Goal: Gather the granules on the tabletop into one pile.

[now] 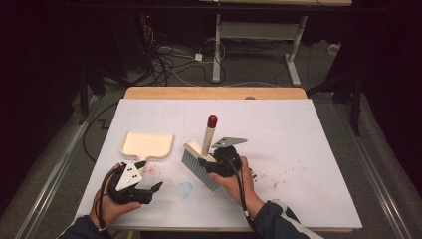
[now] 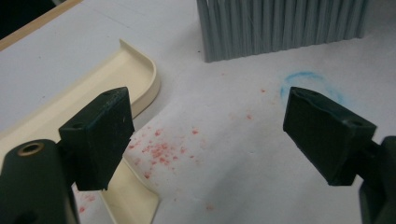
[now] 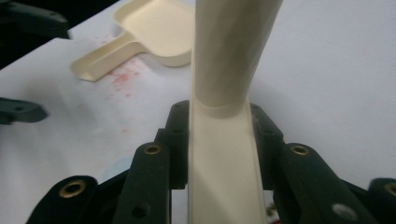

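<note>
1. Right gripper (image 1: 208,162): clamped on the cream handle of a hand brush (image 1: 201,152), both black jaws pressed flat against the handle's sides (seen plainly in the right gripper view, (image 3: 219,154)).
2. Brush: near the middle of the white table top (image 1: 298,149), slightly toward the person's side; grey bristles (image 1: 195,168) pointing down and toward the near-left, tips at or very close to the surface; handle rising up and away, ending in a dark red tip (image 1: 212,120).
3. Left gripper (image 1: 149,191): jaws spread wide, nothing between them, held low over the table near its front-left edge (bare white surface and red specks visible between the two pads (image 2: 100,135) in the left gripper view).
4. Cream dustpan (image 1: 147,145): lying flat on the table, left of the brush and apart from it, its short handle pointing toward the left gripper; same dustpan (image 2: 135,79) just beyond the left-hand pad in the left gripper view.
5. Red crumbs (image 1: 154,172): scattered beside the dustpan handle, between dustpan and brush; thinner sprinkle (image 1: 276,181) to the right of the right hand.
6. Faint blue ring mark (image 1: 185,189) on the table: just in front of the bristles, between the two grippers.
</note>
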`<state>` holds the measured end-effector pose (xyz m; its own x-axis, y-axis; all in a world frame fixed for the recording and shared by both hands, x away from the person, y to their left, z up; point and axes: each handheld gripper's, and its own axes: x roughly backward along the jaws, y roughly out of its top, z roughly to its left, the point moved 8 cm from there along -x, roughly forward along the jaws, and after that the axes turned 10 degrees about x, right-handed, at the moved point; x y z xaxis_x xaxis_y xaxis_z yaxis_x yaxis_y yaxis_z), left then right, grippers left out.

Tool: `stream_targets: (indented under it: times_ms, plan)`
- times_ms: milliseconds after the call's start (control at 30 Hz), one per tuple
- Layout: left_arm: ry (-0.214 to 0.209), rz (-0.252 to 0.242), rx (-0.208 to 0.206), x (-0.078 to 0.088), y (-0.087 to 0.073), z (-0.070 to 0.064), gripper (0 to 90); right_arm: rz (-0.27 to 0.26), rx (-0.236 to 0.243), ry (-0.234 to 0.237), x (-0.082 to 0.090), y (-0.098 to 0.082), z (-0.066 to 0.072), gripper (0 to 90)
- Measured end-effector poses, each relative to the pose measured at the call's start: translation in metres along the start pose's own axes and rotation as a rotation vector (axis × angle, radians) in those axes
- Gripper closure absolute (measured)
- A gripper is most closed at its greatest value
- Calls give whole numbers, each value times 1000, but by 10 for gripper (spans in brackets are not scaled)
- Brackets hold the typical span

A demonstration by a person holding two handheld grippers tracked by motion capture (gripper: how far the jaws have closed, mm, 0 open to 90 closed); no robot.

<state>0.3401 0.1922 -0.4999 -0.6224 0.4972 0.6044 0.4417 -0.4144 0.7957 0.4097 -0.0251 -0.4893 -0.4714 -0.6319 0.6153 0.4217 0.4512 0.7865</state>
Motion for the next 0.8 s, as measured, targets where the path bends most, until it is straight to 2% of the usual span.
stream_targets:
  times_ms: [133,200,300,467,567,600,633,667,800]
  plan:
    - [-2,20,-10,-1,-2,-2,153,7,-48,-3,8,-11,-13,663]
    - [1,17,-24,-2,-1,-2,153,9,-68,-22,21,-19,-22,664]
    - [-8,28,-19,-2,-2,-4,153,8,-69,-35,30,-21,-26,667]
    - [-7,26,-33,-3,0,-4,153,-2,-60,-48,47,-22,-29,672]
    - [-7,25,-34,-4,0,-4,153,-49,-30,-34,64,-10,-23,672]
    - [-7,26,-35,-5,0,-4,153,-49,-30,-34,64,-10,-23,672]
    - [-7,27,-35,-5,0,-4,153,-76,-10,-39,75,-3,-21,672]
    - [-7,27,-35,-5,0,-4,153,-76,-10,-39,75,-3,-21,672]
    - [-6,25,-34,-4,0,-4,153,-109,30,-79,98,1,-25,672]
